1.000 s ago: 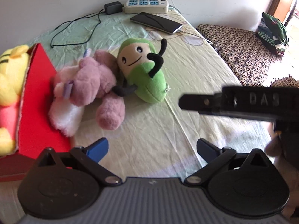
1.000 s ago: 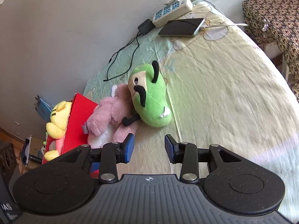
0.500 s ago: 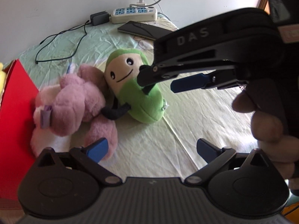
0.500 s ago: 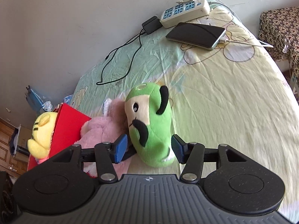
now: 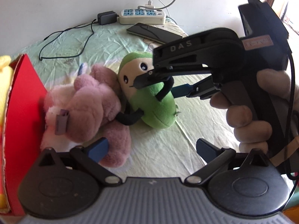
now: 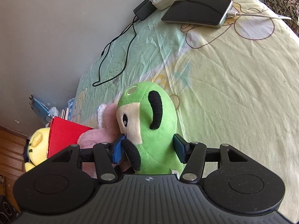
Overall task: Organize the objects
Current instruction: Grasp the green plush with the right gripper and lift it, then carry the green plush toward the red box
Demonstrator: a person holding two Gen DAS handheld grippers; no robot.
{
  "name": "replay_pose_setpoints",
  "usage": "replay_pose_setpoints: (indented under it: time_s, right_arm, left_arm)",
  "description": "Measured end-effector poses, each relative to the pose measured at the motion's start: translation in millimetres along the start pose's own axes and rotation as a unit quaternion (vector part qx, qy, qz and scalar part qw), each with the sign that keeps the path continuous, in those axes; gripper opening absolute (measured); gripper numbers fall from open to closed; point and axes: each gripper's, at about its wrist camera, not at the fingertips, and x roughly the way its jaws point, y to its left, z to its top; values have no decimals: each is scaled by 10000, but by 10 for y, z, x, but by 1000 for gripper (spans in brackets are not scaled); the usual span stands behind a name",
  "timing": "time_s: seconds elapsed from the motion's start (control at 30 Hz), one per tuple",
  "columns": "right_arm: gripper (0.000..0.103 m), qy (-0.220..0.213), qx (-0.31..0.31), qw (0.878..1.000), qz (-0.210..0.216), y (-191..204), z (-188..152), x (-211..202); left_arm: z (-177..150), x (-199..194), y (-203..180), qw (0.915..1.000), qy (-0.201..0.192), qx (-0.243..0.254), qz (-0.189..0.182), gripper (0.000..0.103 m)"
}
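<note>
A green plush toy (image 5: 157, 104) with a cream face and black arms lies on the bed sheet, leaning on a pink plush toy (image 5: 87, 108). My right gripper (image 6: 149, 150) is open with its jaws on either side of the green plush (image 6: 155, 130); it also shows in the left wrist view (image 5: 158, 85). My left gripper (image 5: 149, 148) is open and empty, low over the sheet in front of the pink plush. A red box (image 5: 22, 112) at the left holds a yellow plush (image 6: 37, 145).
A power strip (image 5: 142, 15), a black adapter with its cable (image 5: 106, 17) and a dark phone (image 5: 153, 32) lie at the far end of the bed by the wall. The bed edge drops off at the right. The pink plush (image 6: 97, 138) touches the red box (image 6: 63, 136).
My right gripper has moved down and forward until its jaws straddle the green plush. My left gripper has shifted closer to the pink plush.
</note>
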Motion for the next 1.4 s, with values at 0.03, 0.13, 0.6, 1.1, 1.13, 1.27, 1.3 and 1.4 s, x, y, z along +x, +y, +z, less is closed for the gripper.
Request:
replay_pose_setpoints:
  time_s: [0.03, 0.13, 0.6, 1.1, 1.13, 1.27, 1.3, 1.4]
  right_arm:
    - [54, -9, 55, 10000, 34, -9, -5, -25]
    - [54, 42, 169, 9998, 113, -68, -80, -113]
    - [54, 364, 864, 9941, 554, -466, -772, -586]
    - [54, 711, 633, 9936, 602, -405, -1224, -854]
    - [54, 736, 569, 9937, 619, -373, -1242, -863]
    - [54, 830, 262, 9933, 763, -210, -1298, -901]
    - [54, 855, 182, 9928, 818, -161, -1308, -906]
    - [54, 960, -72, 9902, 1009, -7, -1341, -907]
  left_arm:
    - [7, -9, 10, 10000, -2, -44, -41, 100]
    - [22, -45, 12, 9998, -14, -130, -175, 100]
    - [-310, 48, -397, 9983, 339, 110, -454, 96]
    - [-622, -88, -545, 9946, 667, 9, -793, 80]
    - [-625, -116, -546, 9948, 658, 17, -775, 79]
    - [-663, -309, -508, 9966, 557, 66, -598, 79]
    - [-674, -370, -494, 9971, 525, 67, -547, 79]
    - [-721, -557, -439, 9984, 425, 74, -363, 79]
